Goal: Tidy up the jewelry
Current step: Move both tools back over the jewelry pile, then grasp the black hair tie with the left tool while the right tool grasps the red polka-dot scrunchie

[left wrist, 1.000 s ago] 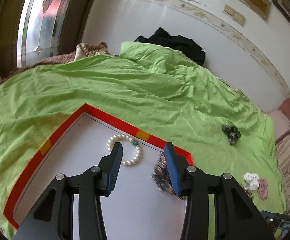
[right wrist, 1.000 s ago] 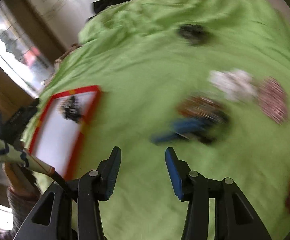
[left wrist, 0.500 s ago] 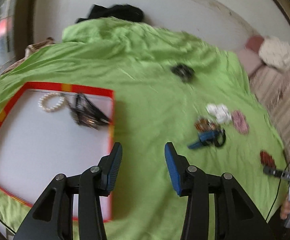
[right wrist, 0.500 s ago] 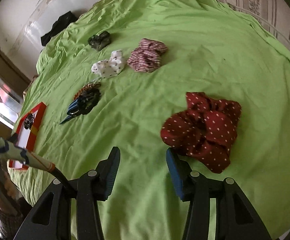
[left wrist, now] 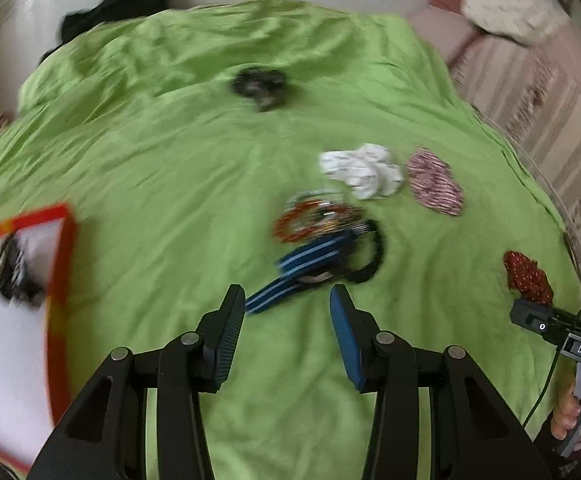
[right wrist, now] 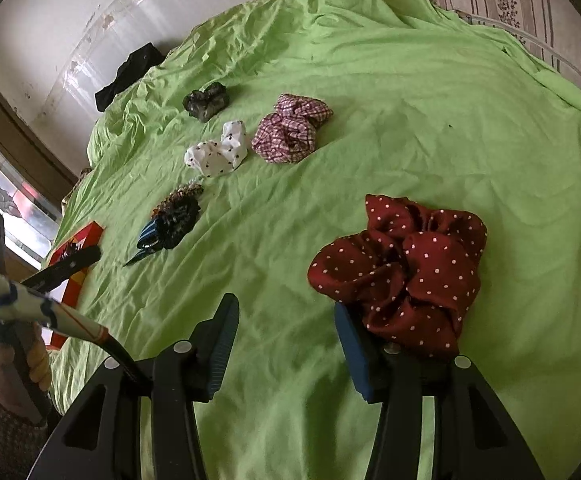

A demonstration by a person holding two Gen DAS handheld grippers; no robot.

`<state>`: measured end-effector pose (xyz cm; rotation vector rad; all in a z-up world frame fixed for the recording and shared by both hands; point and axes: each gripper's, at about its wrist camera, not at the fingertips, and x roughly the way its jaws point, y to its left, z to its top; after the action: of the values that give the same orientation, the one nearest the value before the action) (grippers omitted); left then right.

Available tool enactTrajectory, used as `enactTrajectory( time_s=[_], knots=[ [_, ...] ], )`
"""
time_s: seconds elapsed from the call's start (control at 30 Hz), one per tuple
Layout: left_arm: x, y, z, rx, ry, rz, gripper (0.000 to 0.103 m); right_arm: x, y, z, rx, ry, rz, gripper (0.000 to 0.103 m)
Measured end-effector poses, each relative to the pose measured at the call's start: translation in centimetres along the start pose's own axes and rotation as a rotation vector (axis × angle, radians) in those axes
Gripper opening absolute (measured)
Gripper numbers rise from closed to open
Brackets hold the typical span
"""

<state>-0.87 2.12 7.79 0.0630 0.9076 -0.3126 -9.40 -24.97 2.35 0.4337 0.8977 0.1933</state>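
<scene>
blurred tray [left wrist: 60,264] cut off, contents indistinct

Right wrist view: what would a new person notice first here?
Probably the dark red polka-dot scrunchie, lying on the bright green bedsheet just ahead of the open right gripper, touching its right finger. Farther back lie a checked scrunchie and a white dotted scrunchie, side by side.

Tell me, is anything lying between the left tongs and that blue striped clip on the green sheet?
Nothing visible is in the way. The left tongs are open, and only bare green sheet lies between them and the near tip of the blue striped clip. The beaded bracelets lie behind the clip.
</scene>
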Motion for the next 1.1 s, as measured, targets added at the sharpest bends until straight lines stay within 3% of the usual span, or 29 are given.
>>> enactTrajectory(
  time_s=[0.13,0.23,0.33,0.43,0.47,0.83,1.0,1.1],
  knots=[
    [2.5,-3.2,2.1,0.112,0.027,-0.004,0.043,0.1,-0.6,0.2,0.032,-0.003,0.038,0.054],
    [5.1,-3.9,3.5,0.113,0.064,-0.008,0.042,0.2,-0.7,0.2,0.028,-0.007,0.047,0.055],
    [7.2,-4.2,4.2,0.107,0.095,-0.011,0.031,0.4,-0.8,0.3,0.031,0.001,0.056,0.056],
    [8.2,-5.1,4.1,0.151,0.101,0.003,0.027,0.5,-0.9,0.5,0.035,-0.002,0.058,0.056],
    [8.2,-5.4,4.0,0.164,0.100,0.010,0.013,0.5,-0.9,0.5,0.032,-0.005,0.056,0.056],
    [0.4,-3.4,2.4,-0.004,0.000,-0.175,0.013,-0.5,-1.0,0.7,0.020,-0.056,0.056,0.056],
    [-2.7,-2.5,0.0,-0.037,-0.024,-0.198,0.013,-3.0,-1.5,1.0,0.047,-0.117,0.235,0.056],
    [-3.5,-2.2,-1.7,-0.031,-0.022,-0.177,0.013,-4.3,-2.5,1.0,0.080,-0.177,0.141,0.059]
  ],
)
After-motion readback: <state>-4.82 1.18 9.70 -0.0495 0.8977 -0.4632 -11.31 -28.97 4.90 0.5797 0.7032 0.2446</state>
